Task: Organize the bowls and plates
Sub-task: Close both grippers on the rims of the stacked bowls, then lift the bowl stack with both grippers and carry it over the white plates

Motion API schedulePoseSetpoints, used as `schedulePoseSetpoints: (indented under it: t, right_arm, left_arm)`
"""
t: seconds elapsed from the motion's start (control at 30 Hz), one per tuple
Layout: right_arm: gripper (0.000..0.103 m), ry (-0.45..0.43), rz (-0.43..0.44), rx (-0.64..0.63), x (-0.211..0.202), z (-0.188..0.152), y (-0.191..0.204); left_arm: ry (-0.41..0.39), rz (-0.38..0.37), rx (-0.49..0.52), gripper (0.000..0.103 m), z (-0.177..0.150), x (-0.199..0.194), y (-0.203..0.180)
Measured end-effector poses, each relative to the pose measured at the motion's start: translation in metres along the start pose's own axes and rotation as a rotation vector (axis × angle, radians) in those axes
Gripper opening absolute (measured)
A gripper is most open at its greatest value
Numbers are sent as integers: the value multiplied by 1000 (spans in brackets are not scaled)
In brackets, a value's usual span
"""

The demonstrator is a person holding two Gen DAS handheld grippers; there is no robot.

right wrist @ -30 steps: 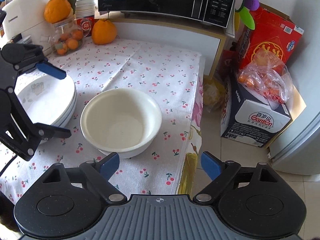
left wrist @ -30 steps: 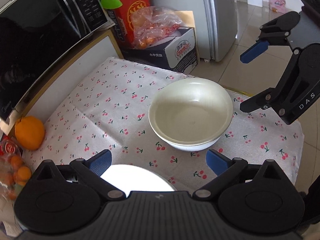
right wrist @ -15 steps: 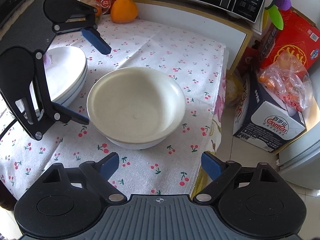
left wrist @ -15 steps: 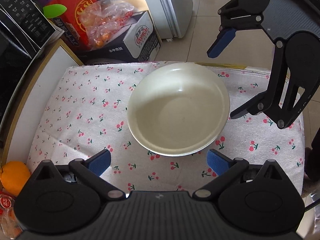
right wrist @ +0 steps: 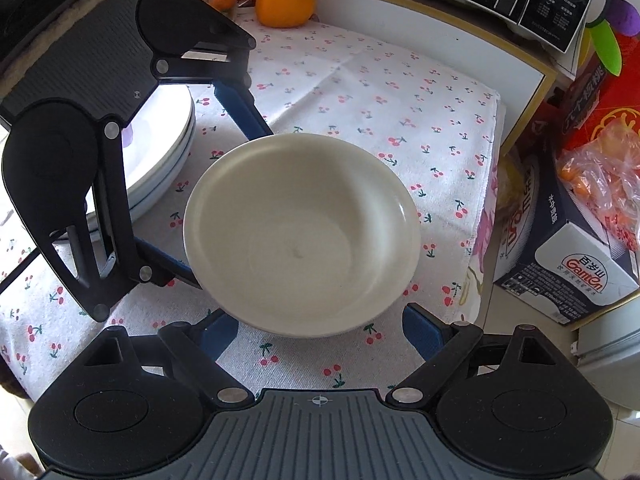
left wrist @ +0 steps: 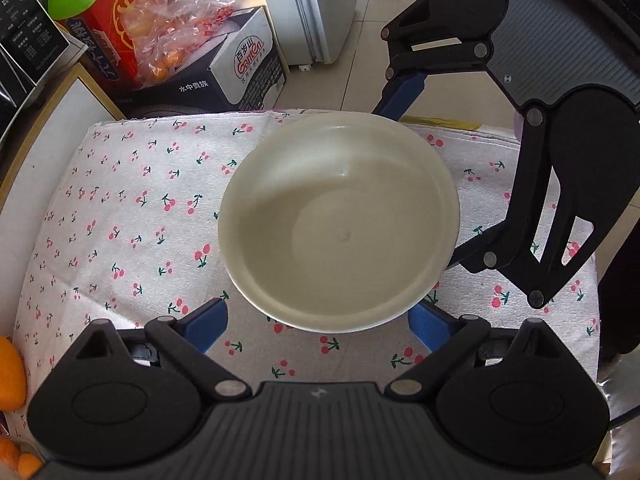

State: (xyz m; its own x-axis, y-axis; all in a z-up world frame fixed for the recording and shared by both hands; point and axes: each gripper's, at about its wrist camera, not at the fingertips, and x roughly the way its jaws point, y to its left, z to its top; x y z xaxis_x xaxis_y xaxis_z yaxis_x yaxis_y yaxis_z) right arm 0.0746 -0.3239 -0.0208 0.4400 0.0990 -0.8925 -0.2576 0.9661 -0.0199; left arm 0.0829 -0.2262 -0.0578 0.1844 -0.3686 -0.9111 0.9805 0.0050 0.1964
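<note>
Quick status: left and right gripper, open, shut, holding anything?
Left gripper: open, jaws just closing slightly, astride the bowl, not gripping.
Right gripper: open, astride it too.

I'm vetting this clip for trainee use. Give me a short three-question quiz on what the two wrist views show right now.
1. True or false: the bowl holds food.
2. Which gripper stands between the bowl and the stacked plates?
   A. left gripper
   B. right gripper
3. Fill in: the orange sits at the table's far edge, on the ____ -patterned tablecloth.

Key
1. False: the bowl is empty.
2. A. In the right wrist view it comes in from the plates' side, with a finger on either side of the bowl; both grippers are open.
3. cherry
</note>
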Motion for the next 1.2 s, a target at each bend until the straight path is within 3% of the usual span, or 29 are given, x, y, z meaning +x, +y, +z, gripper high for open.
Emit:
schedulePoseSetpoints:
  t: [0.53,1.2]
  right_arm:
    - [89,-14,-21,-89,2,6,10]
    - [89,-52,-28,-101,-14,10,15]
  left_arm:
    - [-10,-21,44,78,2,4,0]
    - [-17,30,64,76,3,-19,-7]
